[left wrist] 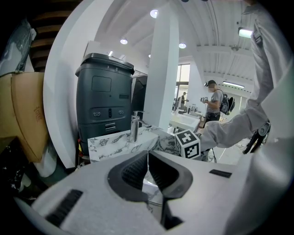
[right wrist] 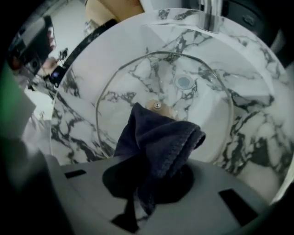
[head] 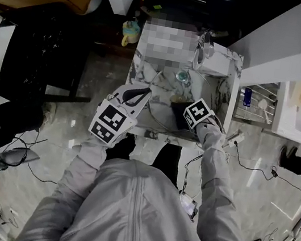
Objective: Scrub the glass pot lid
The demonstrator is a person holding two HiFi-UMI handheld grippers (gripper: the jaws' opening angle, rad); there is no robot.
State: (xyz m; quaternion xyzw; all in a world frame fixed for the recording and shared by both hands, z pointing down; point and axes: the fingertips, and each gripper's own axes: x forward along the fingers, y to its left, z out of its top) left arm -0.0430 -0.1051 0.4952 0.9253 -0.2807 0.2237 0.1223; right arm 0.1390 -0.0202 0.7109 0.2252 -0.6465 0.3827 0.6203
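On my right gripper [right wrist: 151, 180] feed, the jaws are clamped on a folded dark navy cloth [right wrist: 156, 137], which stands up out of them and covers their tips. Its top corner lies against the round clear glass pot lid with a metal rim [right wrist: 202, 114], just below the lid's small centre knob [right wrist: 157, 106]. The lid sits inside the white, black-veined marble basin [right wrist: 257, 114], and I see the round steel drain [right wrist: 183, 82] through the glass. The base of the chrome faucet [right wrist: 209, 13] shows at the top edge.

On the left gripper [left wrist: 148, 156] feed, the jaws are pressed narrow, with only a thin bright edge between them. I take that for the lid's rim, and a curved piece of glass shows just beneath. Past them, the faucet stands on the marble counter, with the right gripper's marker cube [left wrist: 188, 143] beside it.

From the head view, both grippers are over the basin, left at the lid's left edge, right over its middle.
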